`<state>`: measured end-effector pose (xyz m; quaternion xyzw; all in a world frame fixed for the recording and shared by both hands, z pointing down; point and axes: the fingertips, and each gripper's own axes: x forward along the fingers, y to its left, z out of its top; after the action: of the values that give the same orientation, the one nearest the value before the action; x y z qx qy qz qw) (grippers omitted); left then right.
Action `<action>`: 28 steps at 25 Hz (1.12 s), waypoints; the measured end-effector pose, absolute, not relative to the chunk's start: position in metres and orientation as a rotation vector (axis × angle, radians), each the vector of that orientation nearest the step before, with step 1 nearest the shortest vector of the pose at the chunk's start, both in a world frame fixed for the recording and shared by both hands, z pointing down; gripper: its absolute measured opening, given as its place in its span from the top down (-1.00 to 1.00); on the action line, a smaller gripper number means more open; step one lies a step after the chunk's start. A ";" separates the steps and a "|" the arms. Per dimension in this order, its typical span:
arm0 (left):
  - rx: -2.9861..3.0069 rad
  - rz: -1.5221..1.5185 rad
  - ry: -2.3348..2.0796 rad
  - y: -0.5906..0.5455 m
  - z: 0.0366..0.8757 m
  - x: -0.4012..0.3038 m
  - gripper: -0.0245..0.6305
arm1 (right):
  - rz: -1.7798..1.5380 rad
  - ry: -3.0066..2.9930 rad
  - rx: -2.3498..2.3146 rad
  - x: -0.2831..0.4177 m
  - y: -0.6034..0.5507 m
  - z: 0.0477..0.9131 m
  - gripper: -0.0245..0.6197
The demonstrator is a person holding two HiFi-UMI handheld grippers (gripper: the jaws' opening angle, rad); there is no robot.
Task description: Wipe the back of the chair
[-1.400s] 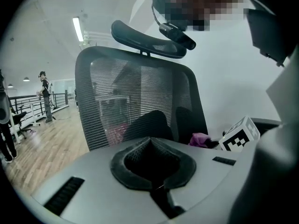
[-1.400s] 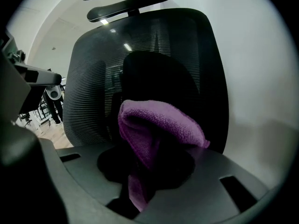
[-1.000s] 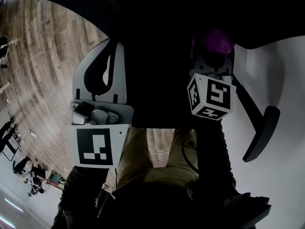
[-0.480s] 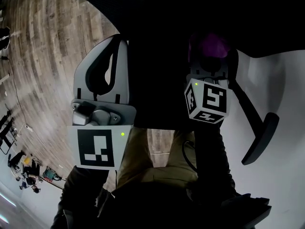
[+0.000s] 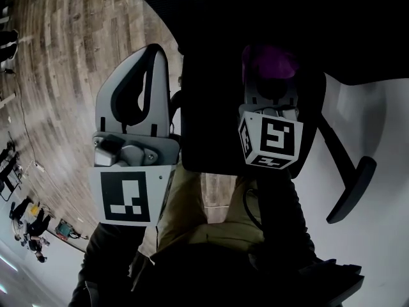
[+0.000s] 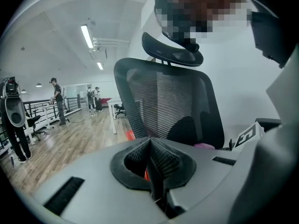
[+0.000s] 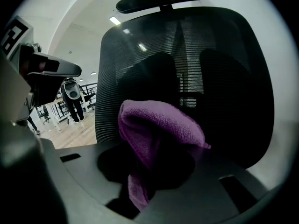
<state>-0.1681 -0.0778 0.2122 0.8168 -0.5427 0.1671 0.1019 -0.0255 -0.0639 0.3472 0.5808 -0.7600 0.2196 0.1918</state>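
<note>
right hand-held gripper (image 7: 154,160): clamps purple fleece cloth (image 7: 161,125). left hand-held gripper (image 6: 152,164): closed, empty. risk: black mesh chair back (image 7: 229,78) snags cloth loose.

Top of chair back (image 5: 211,120) beyond the head view's edge; purple cloth (image 5: 275,61) mostly behind right claw (image 7: 152,169).

grey left claw (image 5: 155,51), khaki trousers (image 5: 182,211)

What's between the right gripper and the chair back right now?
Only the purple cloth, clamped in the right gripper, bunched before the chair back; the right gripper view shows it.
</note>
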 end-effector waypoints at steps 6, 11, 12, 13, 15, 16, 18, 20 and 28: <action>2.394 0.482 -1.639 -0.079 0.207 -0.190 0.90 | 0.604 -2.143 1.602 -0.044 -0.065 0.346 0.65; 2.368 0.478 -1.661 -0.076 0.208 -0.207 0.90 | 0.602 -2.160 1.572 -0.062 -0.066 0.347 0.65; 2.363 0.473 -1.666 -0.076 0.208 -0.210 0.90 | 0.601 -2.164 1.565 -0.066 -0.066 0.347 0.65; 2.360 0.467 -1.670 -0.076 0.208 -0.212 0.90 | 0.600 -2.168 1.558 -0.069 -0.066 0.347 0.65; 2.354 0.453 -1.675 -0.076 0.207 -0.215 0.90 | 0.598 -2.177 1.543 -0.075 -0.066 0.347 0.65; 2.352 0.448 -1.678 -0.076 0.207 -0.217 0.90 | 0.597 -2.181 1.536 -0.079 -0.066 0.347 0.65; 2.349 0.445 -1.682 -0.075 0.206 -0.220 0.90 | 0.596 -2.189 1.524 -0.086 -0.066 0.348 0.65; 2.340 0.444 -1.690 -0.074 0.207 -0.224 0.90 | 0.598 -2.195 1.514 -0.092 -0.066 0.349 0.65; 2.321 0.419 -1.716 -0.073 0.203 -0.235 0.90 | 0.613 -2.238 1.454 -0.120 -0.063 0.353 0.65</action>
<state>-0.2348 -0.0727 0.2032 0.7907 -0.5847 0.1426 0.1124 -0.1200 -0.0630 0.3525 0.5203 -0.8007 0.2192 0.2004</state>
